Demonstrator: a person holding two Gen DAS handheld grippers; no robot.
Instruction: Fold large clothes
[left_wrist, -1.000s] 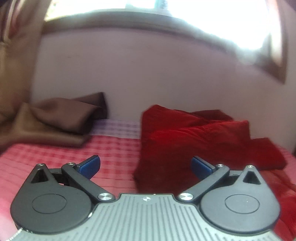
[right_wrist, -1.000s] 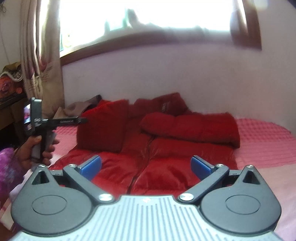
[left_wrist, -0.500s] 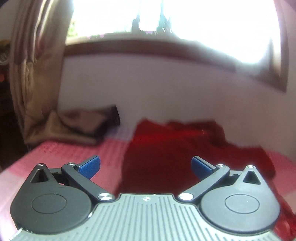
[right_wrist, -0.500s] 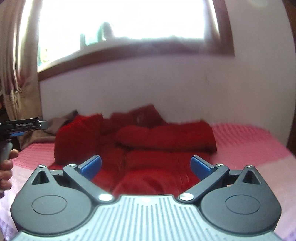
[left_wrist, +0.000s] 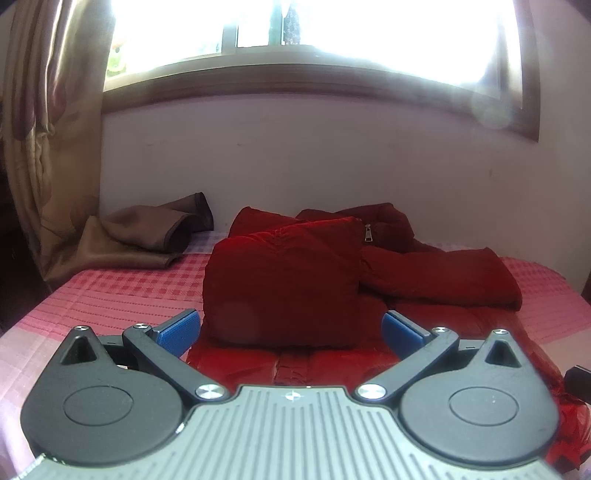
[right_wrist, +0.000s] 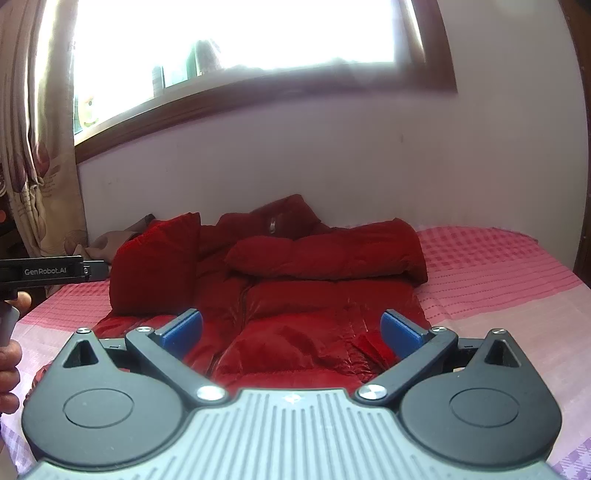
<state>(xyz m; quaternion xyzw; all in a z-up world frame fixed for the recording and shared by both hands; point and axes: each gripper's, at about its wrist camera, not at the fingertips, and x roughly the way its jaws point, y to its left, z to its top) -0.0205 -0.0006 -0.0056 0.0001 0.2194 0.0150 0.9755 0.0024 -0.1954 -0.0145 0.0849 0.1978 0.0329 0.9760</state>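
A red puffer jacket (left_wrist: 284, 280) lies front up on the pink checked bed, collar toward the wall, both sleeves folded in over the chest. It also shows in the right wrist view (right_wrist: 303, 295). My left gripper (left_wrist: 291, 332) is open and empty, held above the jacket's lower left part. My right gripper (right_wrist: 291, 330) is open and empty, above the jacket's hem. The left gripper's body (right_wrist: 55, 271) shows at the left edge of the right wrist view, held by a hand.
The pink checked bedspread (right_wrist: 498, 280) runs to a white wall (left_wrist: 332, 158) under a bright window. A brown cloth (left_wrist: 147, 236) lies at the bed's far left by a curtain (left_wrist: 48, 147).
Both grippers have pulled back from the jacket toward the near edge of the bed and tilted up a little. Both stay open. The jacket has not moved.
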